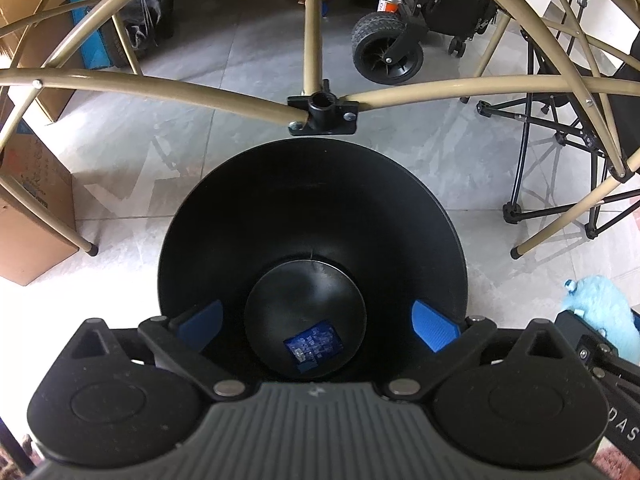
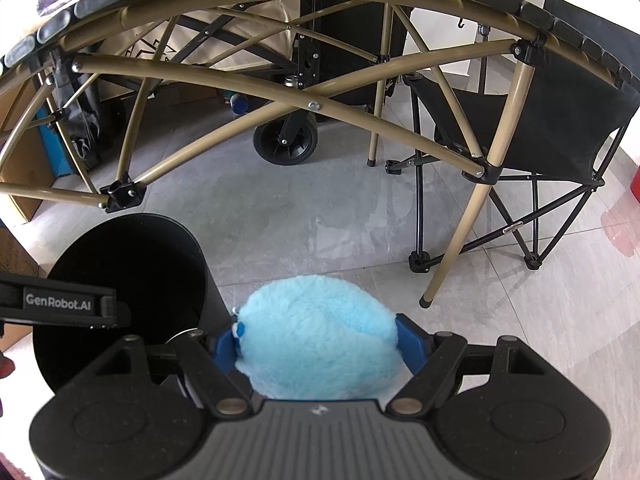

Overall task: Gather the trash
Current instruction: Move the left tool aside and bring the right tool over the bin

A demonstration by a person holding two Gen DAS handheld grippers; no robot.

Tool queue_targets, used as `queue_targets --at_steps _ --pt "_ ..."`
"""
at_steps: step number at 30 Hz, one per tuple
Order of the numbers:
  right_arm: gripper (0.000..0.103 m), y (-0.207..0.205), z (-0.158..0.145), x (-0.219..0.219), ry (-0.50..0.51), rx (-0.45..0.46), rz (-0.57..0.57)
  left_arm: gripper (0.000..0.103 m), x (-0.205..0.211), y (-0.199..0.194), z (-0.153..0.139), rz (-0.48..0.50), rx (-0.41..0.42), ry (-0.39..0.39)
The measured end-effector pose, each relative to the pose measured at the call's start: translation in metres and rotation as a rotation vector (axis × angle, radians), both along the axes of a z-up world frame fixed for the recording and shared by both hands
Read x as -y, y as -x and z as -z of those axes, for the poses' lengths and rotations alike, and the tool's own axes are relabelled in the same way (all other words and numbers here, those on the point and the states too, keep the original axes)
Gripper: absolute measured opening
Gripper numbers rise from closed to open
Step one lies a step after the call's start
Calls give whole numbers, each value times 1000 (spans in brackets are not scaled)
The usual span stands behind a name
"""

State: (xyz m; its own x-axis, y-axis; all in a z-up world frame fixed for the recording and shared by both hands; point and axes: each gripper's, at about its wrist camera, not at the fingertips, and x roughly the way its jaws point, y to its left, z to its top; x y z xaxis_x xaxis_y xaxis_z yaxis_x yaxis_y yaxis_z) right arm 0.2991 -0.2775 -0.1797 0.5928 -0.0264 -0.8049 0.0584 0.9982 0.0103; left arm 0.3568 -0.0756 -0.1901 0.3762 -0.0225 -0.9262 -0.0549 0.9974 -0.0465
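The left tool hangs right over the black bin and looks down into it. Its blue fingers are spread as wide as they go, and nothing is between them. At the bottom of the bin lies a small blue wrapper. It is right below the tool, in the middle of the round floor of the bin.

The right tool is pinching a fluffy light blue ball. The ball fills the gap between the two blue fingers, and they press on its sides. It is round, so it has no long side to think about.

The big thing for the next move is where the bin is. In the right view the bin stands to the left of the fluffy ball, just beside it, with its open top facing up. The left tool sits over that open top, so it may be in the way. The right hand is the one with the ball, so I think it has to swing left until the ball is over the hole, and then let go. The bin stands on the grey floor, beside the tan legs of the counter.
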Motion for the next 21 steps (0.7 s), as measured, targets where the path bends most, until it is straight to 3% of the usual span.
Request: queue_targets --at_steps 21 --pt "77 -5 -14 -53 -33 52 -130 103 -60 33 -28 -25 106 -60"
